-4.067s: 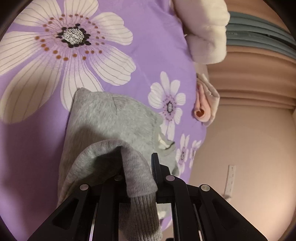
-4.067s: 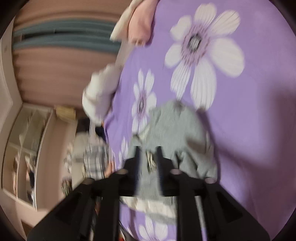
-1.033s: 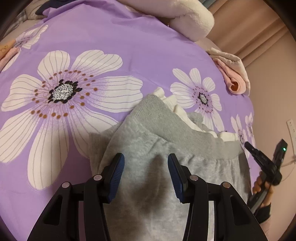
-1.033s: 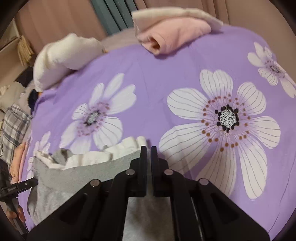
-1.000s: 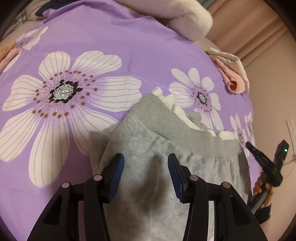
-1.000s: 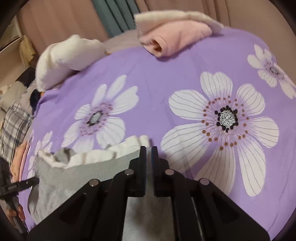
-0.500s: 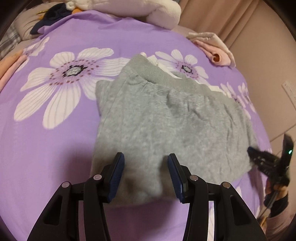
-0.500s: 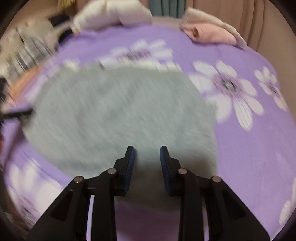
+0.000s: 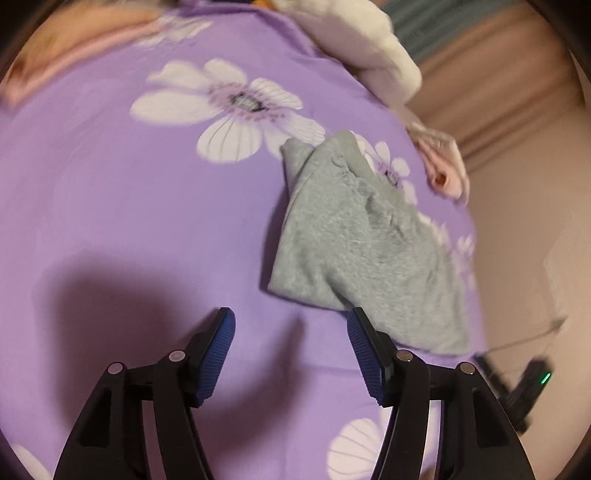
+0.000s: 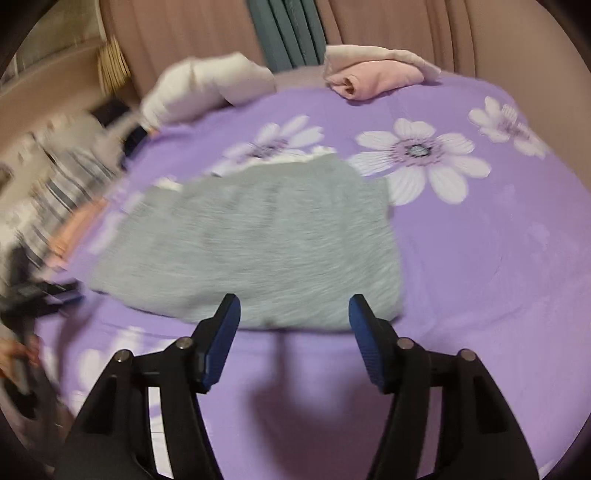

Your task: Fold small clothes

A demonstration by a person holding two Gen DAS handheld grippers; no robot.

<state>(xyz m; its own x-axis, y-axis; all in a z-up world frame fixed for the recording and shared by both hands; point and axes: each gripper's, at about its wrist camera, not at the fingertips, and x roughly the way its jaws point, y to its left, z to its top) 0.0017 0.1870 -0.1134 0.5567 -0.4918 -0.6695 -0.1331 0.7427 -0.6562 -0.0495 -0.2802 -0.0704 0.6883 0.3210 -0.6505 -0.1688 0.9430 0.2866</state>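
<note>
A folded grey garment [image 9: 362, 251] with a ribbed band lies flat on the purple flowered bedspread [image 9: 129, 206]. In the right wrist view the grey garment [image 10: 258, 240] lies just beyond the fingertips, with a bit of white frill at its far edge. My left gripper [image 9: 290, 325] is open and empty, above the bedspread to the left of the garment's near corner. My right gripper [image 10: 293, 310] is open and empty, at the garment's near edge. The other gripper shows at the lower right of the left wrist view [image 9: 524, 384].
A folded pink and cream garment [image 10: 373, 74] lies at the bed's far edge. A white plush blanket [image 10: 199, 92] lies beside it. Pink cloth [image 9: 66, 59] lies at the far left. Plaid and other clothes [image 10: 62, 192] are piled at the left side. Curtains [image 10: 288, 29] hang behind.
Both grippers have let go of the grey garment and pulled back from it. The right jaws opened wide. The left gripper swung left, so the garment now sits to its right.
</note>
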